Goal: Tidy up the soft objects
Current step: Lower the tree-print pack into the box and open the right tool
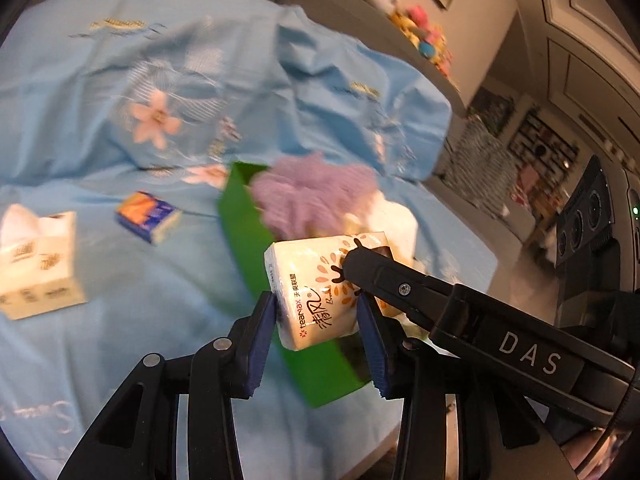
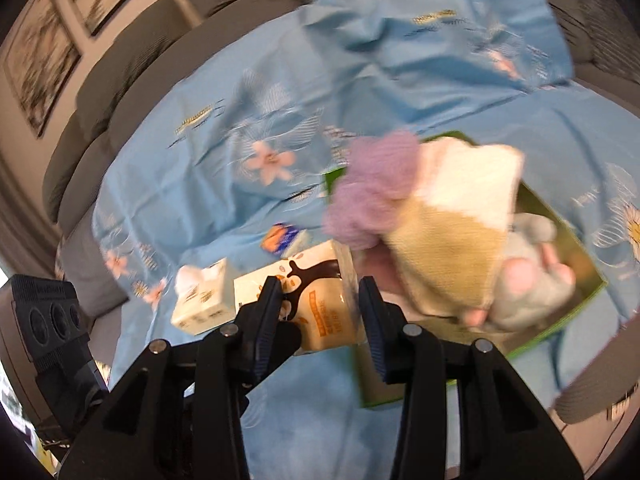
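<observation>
Two handheld grippers are carrying one soft tissue pack (image 1: 320, 292) together above a sofa draped in a blue flowered sheet (image 1: 100, 80). In the left wrist view the left gripper (image 1: 318, 312) is clamping the pack's near end, its blue pads pressing in on either side of the printed wrapper, while the right gripper (image 1: 352, 260) is reaching in from the right edge and biting the far upper corner. The right wrist view shows the same pack between that gripper's fingers (image 2: 272, 296), the wrapper bulging against both pads, so both sets of jaws are squeezing the pack rather than standing released.

The relation that matters: the pack is hanging over the near, long wall of the green box (image 1: 256, 256), which is lying on the sheet toward the sofa's front edge, its long axis running away from the left fingers and up toward the purple puff (image 1: 316, 192). The box is already holding that puff, a cream and tan cloth (image 2: 452, 240) and a grey plush toy (image 2: 532, 280), so free room appears to lie only at its near end, directly beneath the pack. The left gripper is the nearer to that gap.

Well apart, toward the sheet's left side, a white tissue box (image 1: 38, 264) and a small orange and blue packet (image 1: 148, 216) are waiting outside the box.
</observation>
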A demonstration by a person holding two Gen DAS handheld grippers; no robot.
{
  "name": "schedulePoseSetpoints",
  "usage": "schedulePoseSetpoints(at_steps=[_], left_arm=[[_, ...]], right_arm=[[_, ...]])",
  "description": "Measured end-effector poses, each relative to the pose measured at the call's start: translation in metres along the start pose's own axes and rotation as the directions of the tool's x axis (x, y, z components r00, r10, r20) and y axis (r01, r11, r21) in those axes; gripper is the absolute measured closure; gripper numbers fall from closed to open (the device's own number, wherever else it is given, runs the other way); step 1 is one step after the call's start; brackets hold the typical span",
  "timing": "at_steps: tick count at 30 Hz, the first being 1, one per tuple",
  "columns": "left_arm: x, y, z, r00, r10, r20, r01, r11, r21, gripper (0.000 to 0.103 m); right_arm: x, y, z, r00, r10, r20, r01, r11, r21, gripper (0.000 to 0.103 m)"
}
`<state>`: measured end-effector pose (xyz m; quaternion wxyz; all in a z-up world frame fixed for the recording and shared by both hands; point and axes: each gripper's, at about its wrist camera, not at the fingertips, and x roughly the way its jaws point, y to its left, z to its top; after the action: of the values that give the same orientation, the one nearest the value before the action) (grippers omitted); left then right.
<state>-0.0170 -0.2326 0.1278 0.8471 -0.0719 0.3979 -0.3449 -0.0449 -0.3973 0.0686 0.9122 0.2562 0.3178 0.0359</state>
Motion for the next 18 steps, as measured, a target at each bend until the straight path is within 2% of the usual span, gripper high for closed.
schedulePoseSetpoints(at_steps=[7,14,15,18], left_arm=[[0.035,-0.018,0.001,0.995,-0.041,-0.094,0.044,0.999,0.03,0.061],[0.047,-0.018,-0.002,0.991,-0.026,-0.133,0.032,0.999,0.042,0.061],[0.045,-0.018,-0.001,0.991,-0.027,-0.132,0.034,0.998,0.048,0.06],[0.033,-0.016,0.004,0.993,-0.013,-0.12,0.021,0.998,0.063,0.06]], right_arm=[[-0.005,-0.038,0.004,0.997,-0.072,-0.004,0.072,0.994,0.079,0.062],[0.007,-0.052,0.002,0.992,-0.119,-0.048,0.123,0.986,0.108,0.062],[0.007,-0.052,0.002,0.991,-0.125,-0.047,0.129,0.986,0.106,0.061],[0.004,-0.051,0.002,0.991,-0.132,-0.035,0.135,0.985,0.111,0.039]])
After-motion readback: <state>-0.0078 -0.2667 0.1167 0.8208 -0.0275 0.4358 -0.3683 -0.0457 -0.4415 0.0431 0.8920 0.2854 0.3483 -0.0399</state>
